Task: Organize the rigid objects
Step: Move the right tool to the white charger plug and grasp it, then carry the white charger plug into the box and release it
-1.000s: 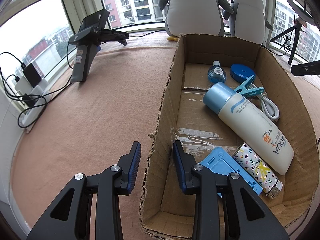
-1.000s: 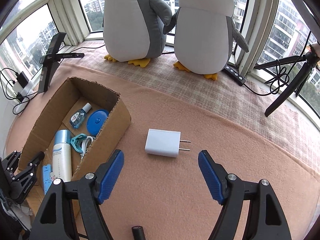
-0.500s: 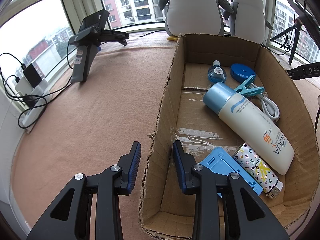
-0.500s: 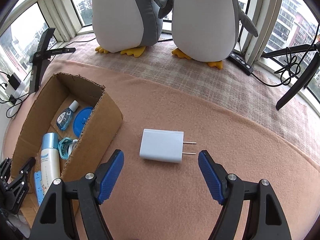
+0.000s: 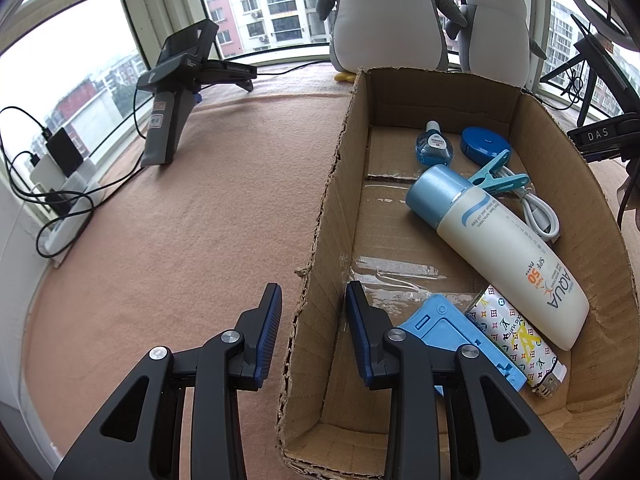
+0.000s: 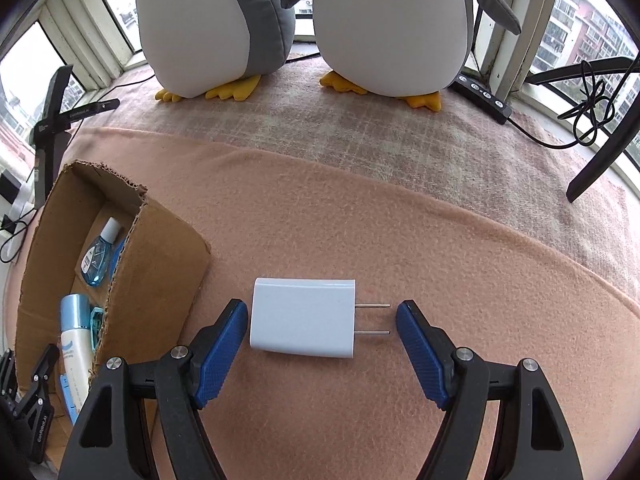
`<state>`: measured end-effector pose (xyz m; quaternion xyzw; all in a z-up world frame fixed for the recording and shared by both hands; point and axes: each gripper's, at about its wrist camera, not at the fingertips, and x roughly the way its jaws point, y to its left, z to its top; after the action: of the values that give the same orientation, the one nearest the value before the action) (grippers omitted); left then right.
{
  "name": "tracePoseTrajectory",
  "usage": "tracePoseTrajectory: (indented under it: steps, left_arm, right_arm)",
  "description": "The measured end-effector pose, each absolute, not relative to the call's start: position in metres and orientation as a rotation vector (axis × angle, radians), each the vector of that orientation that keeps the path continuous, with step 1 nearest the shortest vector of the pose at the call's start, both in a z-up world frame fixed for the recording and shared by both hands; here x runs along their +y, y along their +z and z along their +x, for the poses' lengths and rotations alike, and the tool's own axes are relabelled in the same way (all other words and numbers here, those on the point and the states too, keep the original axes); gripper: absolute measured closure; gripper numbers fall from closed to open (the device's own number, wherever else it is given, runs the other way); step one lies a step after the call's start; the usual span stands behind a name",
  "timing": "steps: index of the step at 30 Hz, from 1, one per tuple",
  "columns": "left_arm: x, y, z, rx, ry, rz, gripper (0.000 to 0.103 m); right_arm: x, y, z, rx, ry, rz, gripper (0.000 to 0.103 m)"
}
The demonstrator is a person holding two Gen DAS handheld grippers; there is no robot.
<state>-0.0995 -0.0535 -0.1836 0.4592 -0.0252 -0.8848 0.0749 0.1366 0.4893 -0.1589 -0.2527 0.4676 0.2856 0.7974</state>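
Observation:
A white plug-in charger (image 6: 303,322) lies on the pink blanket, prongs pointing right. My right gripper (image 6: 320,344) is open and straddles it, one pad beside each end, neither touching. The cardboard box (image 5: 576,184) holds a sunscreen bottle (image 5: 500,248), a blue stand (image 5: 452,336), a patterned lighter (image 5: 516,340), a small blue bottle (image 5: 434,148), a round blue tape (image 5: 484,144), a clip (image 5: 500,178) and a white cable (image 5: 540,212). My left gripper (image 5: 312,332) is open with the box's left wall between its fingers. The box (image 6: 160,264) sits just left of the charger.
Two plush penguins (image 6: 216,20) (image 6: 392,24) stand at the back by the windows. A tripod leg (image 6: 600,152) and a black remote (image 6: 484,98) are at the right. A black folded device (image 5: 176,92) and a power strip with cables (image 5: 64,216) sit at the left.
My right gripper has moved forward and down until the charger sits between its open fingers. The left gripper and the box have stayed put.

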Motion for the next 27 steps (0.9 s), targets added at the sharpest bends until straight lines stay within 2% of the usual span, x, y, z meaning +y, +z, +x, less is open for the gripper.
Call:
tracePoseTrajectory:
  steps: [7, 9, 11, 27]
  left_arm:
    - [-0.054, -0.184, -0.100, -0.075, -2.654, 1.378, 0.072]
    - [-0.054, -0.184, -0.099, -0.075, -2.655, 1.377, 0.072]
    - [-0.053, -0.184, -0.100, -0.075, -2.654, 1.377, 0.072]
    - [-0.054, -0.184, -0.099, -0.072, -2.655, 1.376, 0.072]
  right_arm:
    - [0.495, -0.160, 0.137, 1.008, 0.589, -0.557, 0.030]
    - [0.496, -0.161, 0.136, 1.000, 0.578, -0.580, 0.034]
    - [0.496, -0.160, 0.134, 0.992, 0.572, -0.596, 0.043]
    - [0.472, -0.151, 0.113, 0.970, 0.575, -0.550, 0.043]
